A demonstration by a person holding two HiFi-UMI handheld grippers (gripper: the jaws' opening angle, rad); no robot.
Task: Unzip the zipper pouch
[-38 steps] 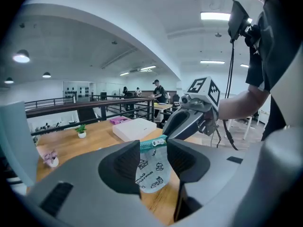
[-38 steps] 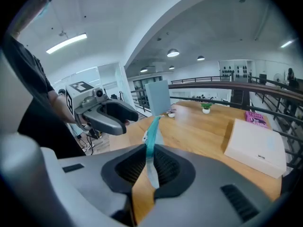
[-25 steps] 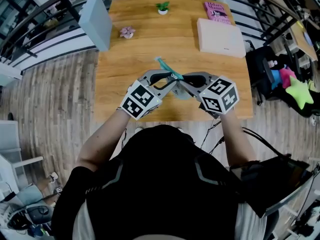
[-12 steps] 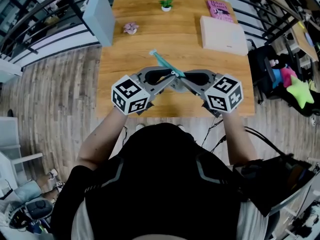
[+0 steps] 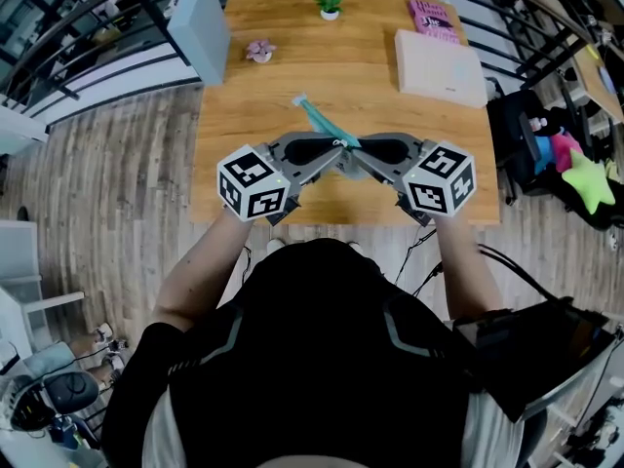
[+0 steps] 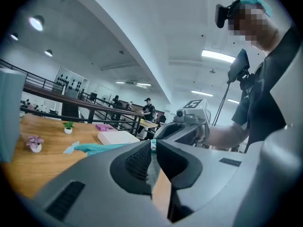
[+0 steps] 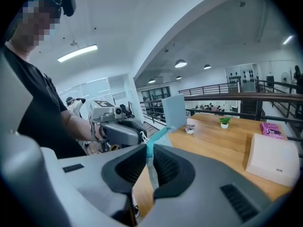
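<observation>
Your right gripper is clamped on the near end of the teal zipper pouch. The jaws of your left gripper have just been closing and now pinch narrowly on that same end. You hold the pouch above the wooden table, its long axis pointing away toward the far left corner

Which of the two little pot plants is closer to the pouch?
The pink-flowered one, beside the grey box. The green one stands at the far edge, farther from the pouch.
</observation>
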